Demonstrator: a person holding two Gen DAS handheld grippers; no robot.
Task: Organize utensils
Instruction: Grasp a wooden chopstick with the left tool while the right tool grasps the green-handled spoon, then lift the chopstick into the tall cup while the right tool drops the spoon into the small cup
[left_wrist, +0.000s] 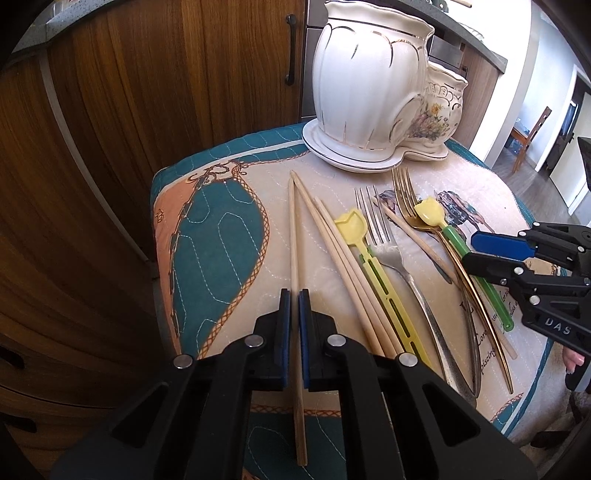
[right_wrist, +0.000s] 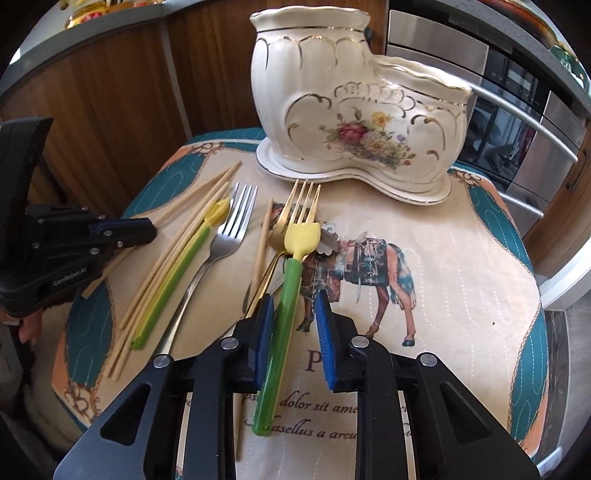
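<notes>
Here the left gripper (left_wrist: 294, 295) clamps a chopstick (left_wrist: 294, 229); right gripper (right_wrist: 294, 299) straddles green spoon (right_wrist: 286, 291).

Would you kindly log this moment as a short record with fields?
left tongs: shut on one wooden chopstick
right tongs: open, straddling the green-handled scoop; only one pad seems to touch it
holder: boot-shaped ceramic caddy at the mat's far edge
loose on mat: silver fork, gold fork, more chopsticks, yellow scoop
</notes>
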